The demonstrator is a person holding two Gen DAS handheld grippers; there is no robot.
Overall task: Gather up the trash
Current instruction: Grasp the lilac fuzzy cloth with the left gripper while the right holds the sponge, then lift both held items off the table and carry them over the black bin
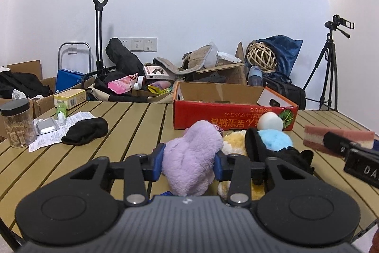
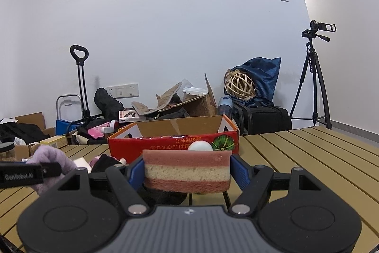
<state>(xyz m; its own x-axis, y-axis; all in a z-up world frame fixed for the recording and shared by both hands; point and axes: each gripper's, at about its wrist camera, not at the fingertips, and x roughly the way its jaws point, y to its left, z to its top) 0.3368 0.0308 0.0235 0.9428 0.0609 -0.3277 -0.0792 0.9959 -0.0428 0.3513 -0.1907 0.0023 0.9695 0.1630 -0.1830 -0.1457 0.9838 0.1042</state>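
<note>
My left gripper (image 1: pixel 189 164) is shut on a fluffy purple cloth (image 1: pixel 191 158) and holds it over the slatted table, in front of a pile of yellow, blue and black soft items (image 1: pixel 272 141). My right gripper (image 2: pixel 187 172) is shut on a pink and cream layered sponge (image 2: pixel 187 172); the sponge also shows at the right of the left wrist view (image 1: pixel 336 138). A red cardboard box (image 1: pixel 233 110) with an open top stands just behind both, with a white ball (image 1: pixel 270 121) in front of it. The purple cloth shows at the left of the right wrist view (image 2: pixel 51 158).
On the table's left lie a black cloth (image 1: pixel 86 133), a blister pack (image 1: pixel 46 126) on a paper sheet, a small green bottle (image 1: pixel 61 112), a jar (image 1: pixel 17 122) and a yellow box (image 1: pixel 69 98). Clutter, cartons and a tripod (image 1: pixel 329 68) stand behind the table.
</note>
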